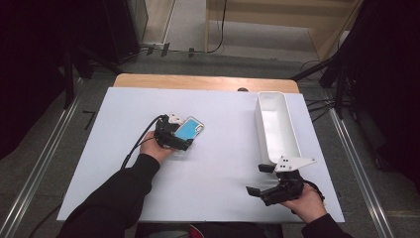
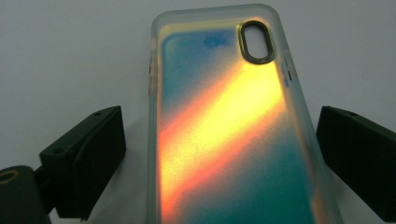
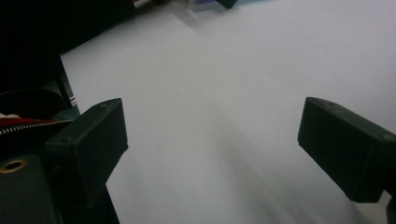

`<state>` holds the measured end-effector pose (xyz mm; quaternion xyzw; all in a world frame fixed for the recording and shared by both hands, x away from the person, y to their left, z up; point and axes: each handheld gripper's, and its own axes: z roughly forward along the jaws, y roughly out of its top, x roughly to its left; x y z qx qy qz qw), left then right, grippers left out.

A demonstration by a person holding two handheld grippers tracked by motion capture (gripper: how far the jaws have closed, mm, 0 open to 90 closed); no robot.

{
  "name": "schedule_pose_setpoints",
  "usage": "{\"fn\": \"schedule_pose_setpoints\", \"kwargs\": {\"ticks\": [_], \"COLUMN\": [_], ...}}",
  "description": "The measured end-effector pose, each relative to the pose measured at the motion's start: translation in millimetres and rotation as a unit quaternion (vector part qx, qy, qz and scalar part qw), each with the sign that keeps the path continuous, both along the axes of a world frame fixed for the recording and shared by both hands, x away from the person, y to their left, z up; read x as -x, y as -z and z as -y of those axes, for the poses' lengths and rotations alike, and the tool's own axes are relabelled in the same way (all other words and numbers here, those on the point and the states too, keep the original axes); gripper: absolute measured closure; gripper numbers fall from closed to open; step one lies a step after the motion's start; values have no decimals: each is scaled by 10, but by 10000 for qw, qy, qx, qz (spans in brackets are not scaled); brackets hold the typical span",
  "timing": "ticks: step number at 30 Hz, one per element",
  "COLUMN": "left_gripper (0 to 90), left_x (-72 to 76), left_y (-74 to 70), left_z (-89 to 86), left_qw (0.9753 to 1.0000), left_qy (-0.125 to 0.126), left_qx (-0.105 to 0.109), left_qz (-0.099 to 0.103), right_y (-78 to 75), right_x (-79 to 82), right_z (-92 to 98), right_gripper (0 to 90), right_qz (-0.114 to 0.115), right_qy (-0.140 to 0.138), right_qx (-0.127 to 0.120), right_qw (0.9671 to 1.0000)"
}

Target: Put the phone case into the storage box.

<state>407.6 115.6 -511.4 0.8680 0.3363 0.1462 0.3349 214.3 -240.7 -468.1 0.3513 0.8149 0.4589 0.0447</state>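
Phone case between the left jaws, long axis pointing to 1 o'clock.

The left gripper [image 2: 219, 154] stands spread astride the phone case [image 2: 229, 135], not touching, left of table [image 1: 213, 178] centre; the right gripper [image 1: 265, 179], spread and empty, sits well apart at 4 o'clock, beside the white bin [image 1: 277, 126].

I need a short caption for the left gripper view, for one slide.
The left tool, jaws open, straddles an iridescent phone case lying on the white table.
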Motion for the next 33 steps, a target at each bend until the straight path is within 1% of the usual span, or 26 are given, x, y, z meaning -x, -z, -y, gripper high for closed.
{"fn": "schedule_pose_setpoints", "kwargs": {"ticks": [2, 4, 19, 25, 27, 28, 31, 33], "left_gripper": [91, 157, 166, 167, 167, 167, 167, 167], "left_x": [8, 23, 29, 22, 17, 17, 13, 15], "left_y": [-12, -13, -18, -28, -41, -44, -77, -102], "left_z": [-8, -17, -11, -22, -31, -35, -49, -55], "left_qw": [10000, 10000, 9999, 9999, 9998, 9997, 9997, 9994], "left_qy": [-2, -50, -105, -96, -87, -113, -78, -97], "left_qx": [-6, 63, 66, 98, 143, 191, 226, 321], "left_qz": [-5, 36, 30, 1, -64, -64, -88, -89], "right_y": [-1, 0, 0, -3, -4, -4, -4, -4], "right_x": [1, 0, 2, 5, 5, 5, 5, 6], "right_z": [0, 0, 0, -2, -1, -1, -2, -2], "right_gripper": [71, 70, 71, 71, 70, 70, 70, 71], "right_qz": [-1, 1, 13, 12, 14, 15, 13, 15], "right_qy": [1, -1, -15, -14, -16, -17, -17, -17], "right_qx": [-3, 4, 14, 27, 26, 26, 30, 28], "right_qw": [10000, 10000, 10000, 10000, 10000, 10000, 10000, 10000]}}
